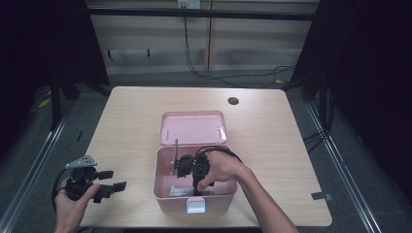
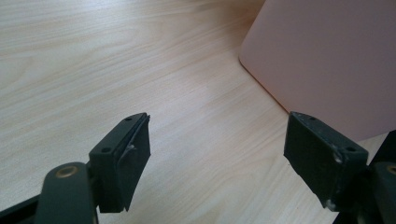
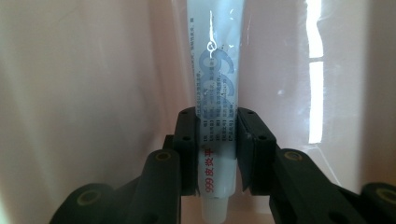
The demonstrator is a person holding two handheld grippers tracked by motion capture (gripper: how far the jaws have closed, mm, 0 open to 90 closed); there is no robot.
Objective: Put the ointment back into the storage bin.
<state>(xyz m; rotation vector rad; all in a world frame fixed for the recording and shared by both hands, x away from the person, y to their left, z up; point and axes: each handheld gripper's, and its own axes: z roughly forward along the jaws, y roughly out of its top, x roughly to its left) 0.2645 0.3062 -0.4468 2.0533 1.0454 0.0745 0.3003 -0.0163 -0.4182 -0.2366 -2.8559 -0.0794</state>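
Note:
A pink box stands open near the table's front edge, its lid laid back behind it. My right gripper reaches down inside the box. In the right gripper view the right gripper is shut on a white tube with blue and red print, close against the box's pink inner wall. My left gripper rests at the table's front left corner, open with nothing between its jaws. In the left gripper view the left gripper faces bare wood, the pink box's outer wall at upper right.
A thin grey rod stands up at the box's left inner side, and a small flat item lies on its floor. A white latch sits on the box front. A dark round hole marks the far table edge.

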